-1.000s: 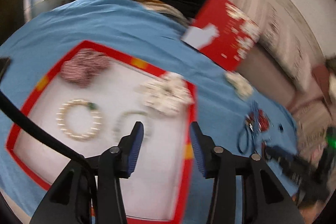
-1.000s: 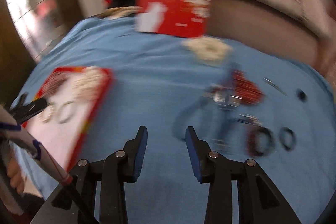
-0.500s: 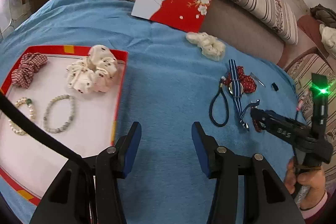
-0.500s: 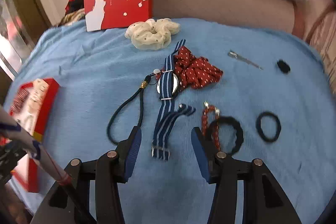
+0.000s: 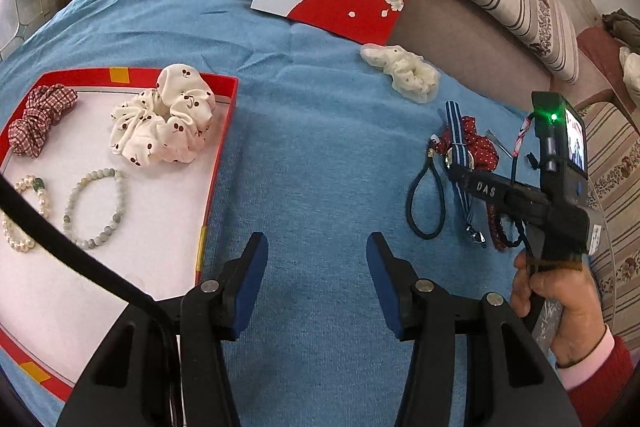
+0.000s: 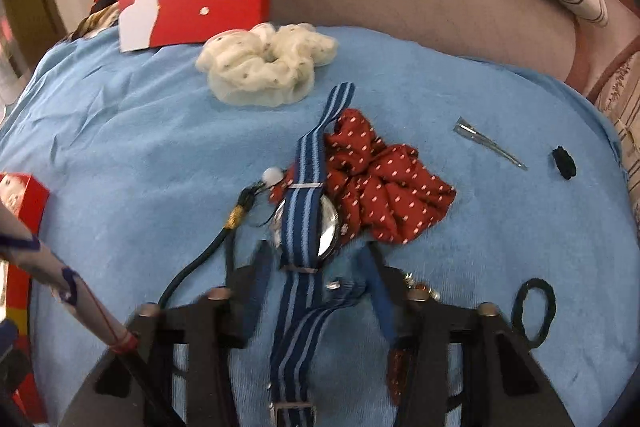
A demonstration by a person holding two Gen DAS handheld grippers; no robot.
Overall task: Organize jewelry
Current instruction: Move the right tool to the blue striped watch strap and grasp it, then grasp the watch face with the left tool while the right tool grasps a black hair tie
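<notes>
Blue striped watch lies on the blue cloth, now between my right claw fingers, which have just been closing but don't squeeze yet. Left claw waits open, empty, beside the tray.

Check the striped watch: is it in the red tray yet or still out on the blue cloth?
Out. The striped watch lies on the blue cloth, strap between the right gripper's open fingers, which have just been closing.

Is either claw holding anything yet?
No. The left claw is open over bare blue cloth. The right claw straddles the blue striped fabric watch strap, closing, not yet gripping.
</notes>
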